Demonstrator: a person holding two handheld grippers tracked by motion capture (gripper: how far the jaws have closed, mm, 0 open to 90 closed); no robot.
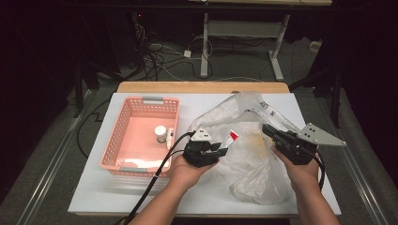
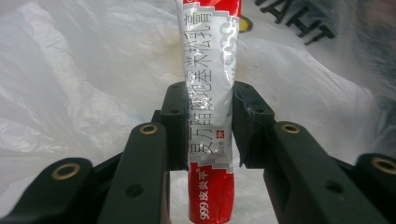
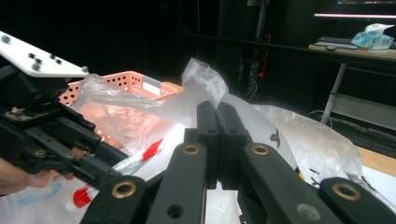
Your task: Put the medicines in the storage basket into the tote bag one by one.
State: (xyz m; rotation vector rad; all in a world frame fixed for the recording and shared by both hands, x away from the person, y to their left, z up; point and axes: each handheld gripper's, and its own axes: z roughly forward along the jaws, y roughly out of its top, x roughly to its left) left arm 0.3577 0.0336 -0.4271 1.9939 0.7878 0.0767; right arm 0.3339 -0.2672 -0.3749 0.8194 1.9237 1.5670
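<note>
On the left of the white table point(image 1: 94, 187), a pink basket point(image 1: 123, 126) holding a small white bottle point(image 1: 160, 133) and a slim white item just beside it, too small to identify. Right of the basket, the left gripper point(image 1: 223, 149), held in the left hand point(image 1: 185, 171), clamped on a red-and-silver tube point(image 2: 211, 116): in the left gripper view the tube upright between the two black jaws, both pads pressed against its sides, red end lowest, printed silver body rising past the top edge. In the high view the tube's red tip point(image 1: 233, 135) poking out over the clear plastic bag point(image 1: 253, 164), which lies crumpled across the middle and right of the table. Farther right, the right gripper point(image 1: 268, 131), in the right hand point(image 1: 302, 173), jaws fully together and pinching a raised edge of the bag point(image 3: 205, 81), the film lifted into a peak above the jaw tips.
</note>
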